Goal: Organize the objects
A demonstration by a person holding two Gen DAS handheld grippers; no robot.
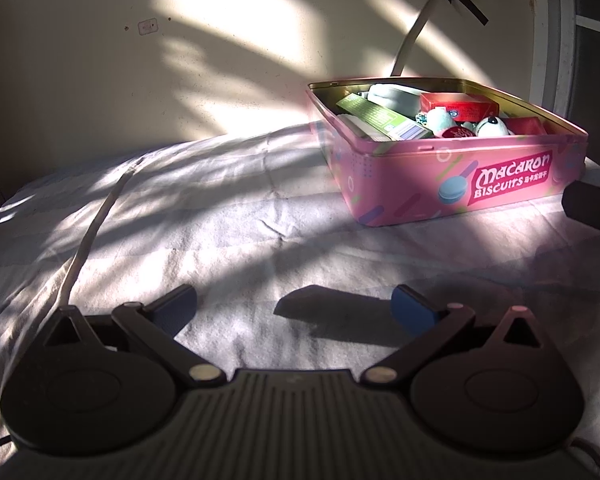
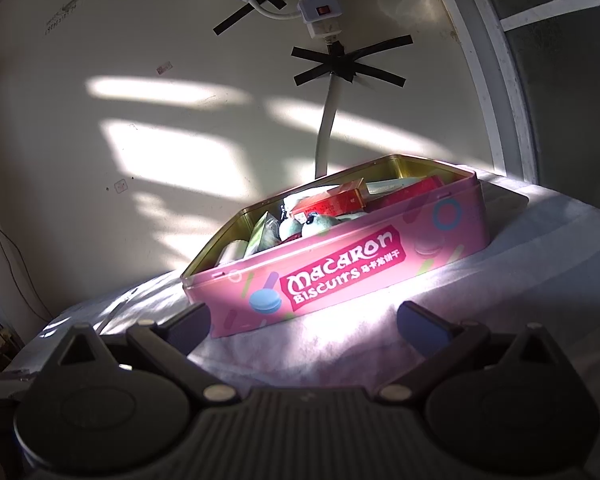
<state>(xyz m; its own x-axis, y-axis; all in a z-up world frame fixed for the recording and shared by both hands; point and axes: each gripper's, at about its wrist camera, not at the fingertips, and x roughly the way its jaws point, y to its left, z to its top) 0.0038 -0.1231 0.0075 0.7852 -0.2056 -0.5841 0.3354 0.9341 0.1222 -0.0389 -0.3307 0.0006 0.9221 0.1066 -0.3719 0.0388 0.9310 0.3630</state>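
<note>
1. A pale wall streaked with sunlight stands behind a cloth-covered surface (image 1: pixel 236 216), wrinkled and white.
2. The left gripper (image 1: pixel 294 306) hangs low over bare cloth, jaws spread wide and empty, casting a dark shadow between them.
3. The right gripper (image 2: pixel 304 320) is likewise released and empty, aimed at the pink biscuit tin (image 2: pixel 340 272) just ahead.
4. The tin sits lidless at the right of the cloth, near the wall, packed with a green box (image 1: pixel 380 118), red boxes (image 1: pixel 458 106) and small plush toys (image 1: pixel 490 125), likely gathered there for tidiness.
5. No loose items show on the cloth, so sorting looks nearly done.
6. A white cable (image 1: pixel 86 240) trails across the cloth; a power strip (image 2: pixel 320 8) is taped to the wall.
</note>
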